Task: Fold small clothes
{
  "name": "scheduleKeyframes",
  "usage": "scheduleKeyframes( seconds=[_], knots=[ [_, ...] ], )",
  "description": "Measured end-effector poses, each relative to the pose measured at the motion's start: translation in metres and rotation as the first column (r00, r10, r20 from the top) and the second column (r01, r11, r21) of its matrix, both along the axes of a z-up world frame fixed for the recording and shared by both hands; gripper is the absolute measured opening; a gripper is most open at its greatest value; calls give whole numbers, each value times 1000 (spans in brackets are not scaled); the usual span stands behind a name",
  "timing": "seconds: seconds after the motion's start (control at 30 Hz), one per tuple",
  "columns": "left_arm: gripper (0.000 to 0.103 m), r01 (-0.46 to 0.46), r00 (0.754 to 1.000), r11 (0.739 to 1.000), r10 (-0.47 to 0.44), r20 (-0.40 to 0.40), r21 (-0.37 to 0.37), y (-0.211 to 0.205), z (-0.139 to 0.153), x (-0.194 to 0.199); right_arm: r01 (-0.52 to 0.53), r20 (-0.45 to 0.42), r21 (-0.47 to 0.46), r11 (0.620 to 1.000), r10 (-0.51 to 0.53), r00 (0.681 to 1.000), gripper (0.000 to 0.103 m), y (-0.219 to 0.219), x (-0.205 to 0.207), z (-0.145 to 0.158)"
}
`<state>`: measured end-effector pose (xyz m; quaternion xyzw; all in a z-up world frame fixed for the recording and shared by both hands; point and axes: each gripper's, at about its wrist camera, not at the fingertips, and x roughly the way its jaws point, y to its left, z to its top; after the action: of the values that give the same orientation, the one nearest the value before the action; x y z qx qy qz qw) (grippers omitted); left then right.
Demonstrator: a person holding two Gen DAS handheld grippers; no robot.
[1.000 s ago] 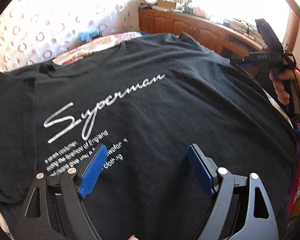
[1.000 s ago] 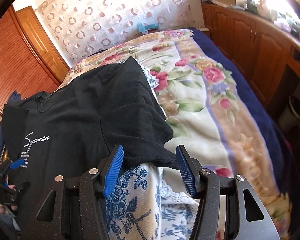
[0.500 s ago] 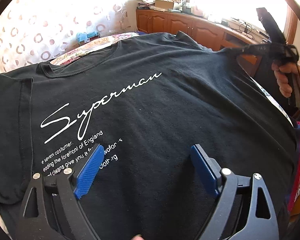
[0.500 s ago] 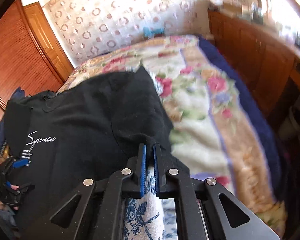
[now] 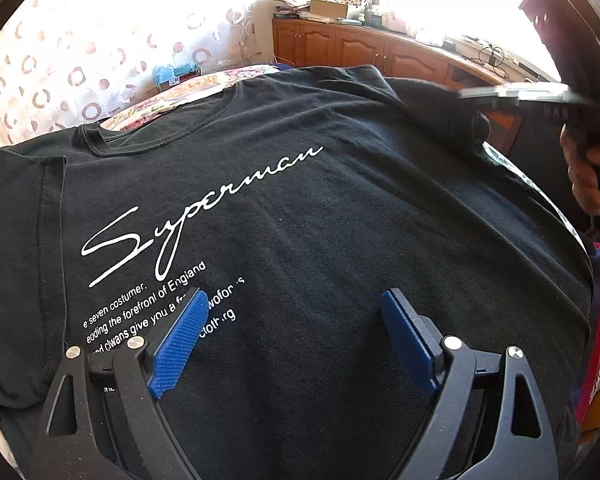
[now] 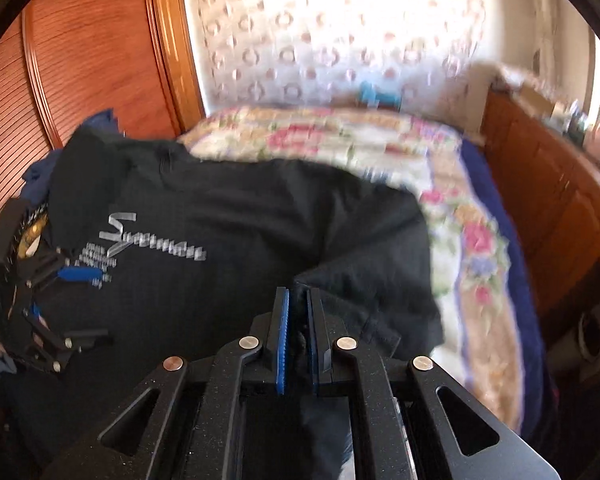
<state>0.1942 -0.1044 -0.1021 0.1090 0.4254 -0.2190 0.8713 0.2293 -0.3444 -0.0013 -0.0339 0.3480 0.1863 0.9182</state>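
With the right gripper (image 6: 296, 336) clenched on the black T-shirt's (image 5: 320, 208) right edge over the bed (image 6: 452, 200) and the left gripper (image 5: 292, 340) released, carry the edge leftward, keeping the fabric taut.

The left wrist view sits low and close over the black T-shirt (image 5: 300, 208), facing the curtained wall and wooden cabinets (image 5: 364, 50); the right wrist view looks from the shirt's side edge across the bed (image 6: 472, 240). Both share the shirt's printed front
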Motion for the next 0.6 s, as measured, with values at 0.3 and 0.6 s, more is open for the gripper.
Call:
scheduleKeyframes(
  seconds=[0.3,0.6],
  knots=[
    [88,-1,1000,1000,1,3,3,0,0,0,64,87,70,996,-70,994,38,-45,-35,3],
    [88,7,995,1000,-7,104,4,-12,46,-24,190,12,94,977,-192,981,54,-62,-9,-18]
  ],
)
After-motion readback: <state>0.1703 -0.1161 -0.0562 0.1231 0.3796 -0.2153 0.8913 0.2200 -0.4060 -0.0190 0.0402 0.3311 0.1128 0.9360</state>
